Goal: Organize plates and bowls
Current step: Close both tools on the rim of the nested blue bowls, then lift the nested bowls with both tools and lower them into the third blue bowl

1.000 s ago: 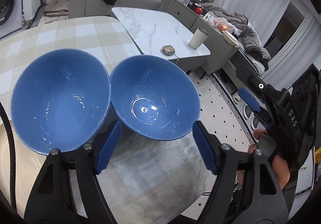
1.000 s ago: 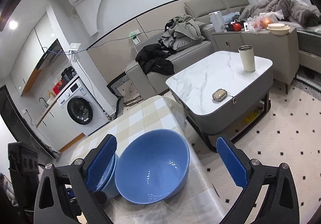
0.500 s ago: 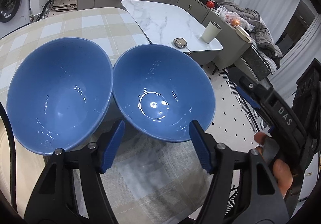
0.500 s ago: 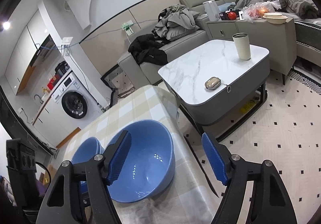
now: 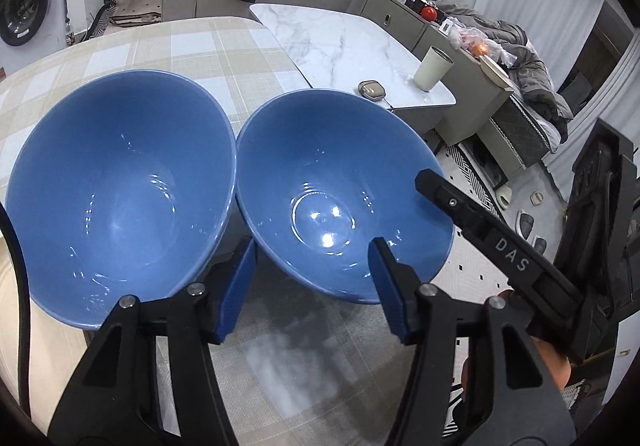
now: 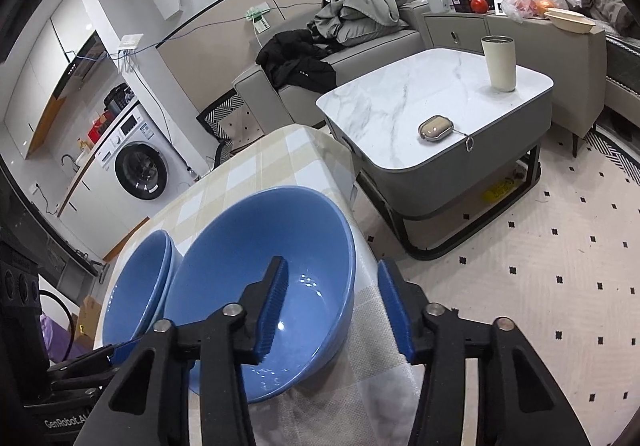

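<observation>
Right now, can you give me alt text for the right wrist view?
The right gripper, open, straddles the near rim of a blue bowl at the edge of a checked table. More blue bowls sit just left; a marble table stands behind.

washing machine [image 5: 28, 2] cut off, stacked bowls [image 6: 136, 286] partly hidden

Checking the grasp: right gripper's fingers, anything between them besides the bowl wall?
No. In the right wrist view the right gripper straddles only the near blue bowl rim: one finger inside, one outside over the checked tablecloth.
</observation>
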Tool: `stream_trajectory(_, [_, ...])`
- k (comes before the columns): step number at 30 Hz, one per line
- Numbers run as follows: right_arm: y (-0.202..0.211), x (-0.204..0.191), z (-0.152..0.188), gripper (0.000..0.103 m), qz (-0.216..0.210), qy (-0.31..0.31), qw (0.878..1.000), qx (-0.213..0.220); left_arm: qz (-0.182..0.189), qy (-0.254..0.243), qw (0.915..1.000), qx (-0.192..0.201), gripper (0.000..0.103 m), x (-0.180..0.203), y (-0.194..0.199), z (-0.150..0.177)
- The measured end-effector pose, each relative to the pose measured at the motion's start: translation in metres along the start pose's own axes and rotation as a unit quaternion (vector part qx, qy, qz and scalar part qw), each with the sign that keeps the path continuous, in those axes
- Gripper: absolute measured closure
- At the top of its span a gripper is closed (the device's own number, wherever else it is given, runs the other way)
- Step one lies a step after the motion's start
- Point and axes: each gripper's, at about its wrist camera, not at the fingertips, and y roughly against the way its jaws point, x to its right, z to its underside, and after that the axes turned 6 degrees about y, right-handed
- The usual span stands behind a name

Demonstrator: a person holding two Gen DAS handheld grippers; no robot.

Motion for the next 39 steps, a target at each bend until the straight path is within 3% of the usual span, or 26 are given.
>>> stream_trajectory(12, [-0.016,-0.002,0.006,0.078,0.010,0.002,1.000,-0.013,-0.028,-0.034,0.9989,0.016,0.069,0.003,-0.014,0.000])
stream_trajectory(16, [-0.017,-0.002,0.006,0.083,0.020,0.010,1.000,-0.012,-0.026,-0.043,0.9984,0.026,0.070,0.005,-0.015,0.001])
stream_trajectory(27, [-0.013,0.000,0.005,0.084,0.023,0.013,1.000,-0.006,-0.041,-0.073,0.9959,0.035,0.070,0.014,-0.014,0.003])
stream_trajectory(39, [0.011,-0.007,-0.001,0.084,0.021,0.019,0.999,0.023,-0.041,-0.090,0.9935,0.056,0.070,0.022,0.015,0.001])
